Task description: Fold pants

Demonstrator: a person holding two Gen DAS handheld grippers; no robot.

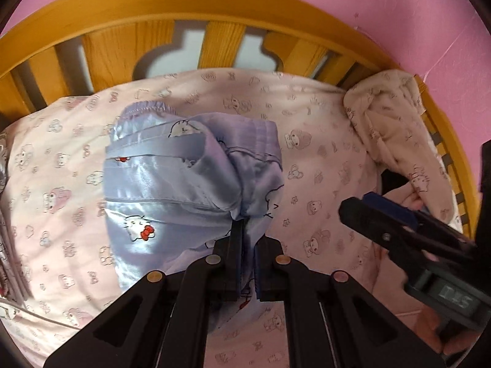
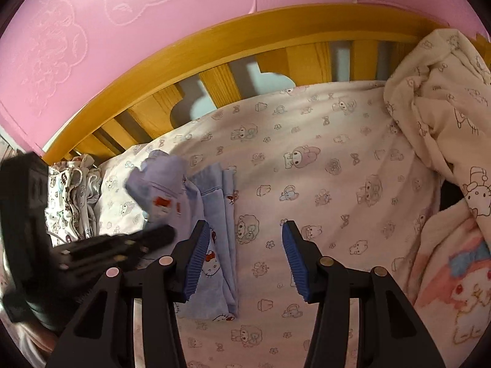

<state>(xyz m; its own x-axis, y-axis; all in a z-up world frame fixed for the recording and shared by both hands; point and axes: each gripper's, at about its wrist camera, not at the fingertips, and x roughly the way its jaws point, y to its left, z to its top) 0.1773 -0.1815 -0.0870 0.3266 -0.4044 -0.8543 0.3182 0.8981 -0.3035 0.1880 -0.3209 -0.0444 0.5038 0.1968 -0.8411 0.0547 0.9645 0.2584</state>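
Observation:
The pants (image 1: 172, 178) are shiny lavender satin with cartoon cat prints, bunched and partly folded on the pink printed bedsheet (image 1: 322, 159). My left gripper (image 1: 247, 230) is shut on a gathered fold of the pants and holds it just above the sheet. In the right wrist view the pants (image 2: 211, 214) lie at the lower left, with the left gripper (image 2: 159, 236) on them. My right gripper (image 2: 245, 257) is open and empty, with its left finger over the pants' edge. It also shows in the left wrist view (image 1: 368, 208) at the right.
A yellow wooden bed rail (image 1: 214, 36) runs along the far side under a pink wall (image 2: 92, 46). A cream printed blanket (image 2: 445, 122) is heaped at the right. Another printed garment (image 2: 70, 196) lies at the far left.

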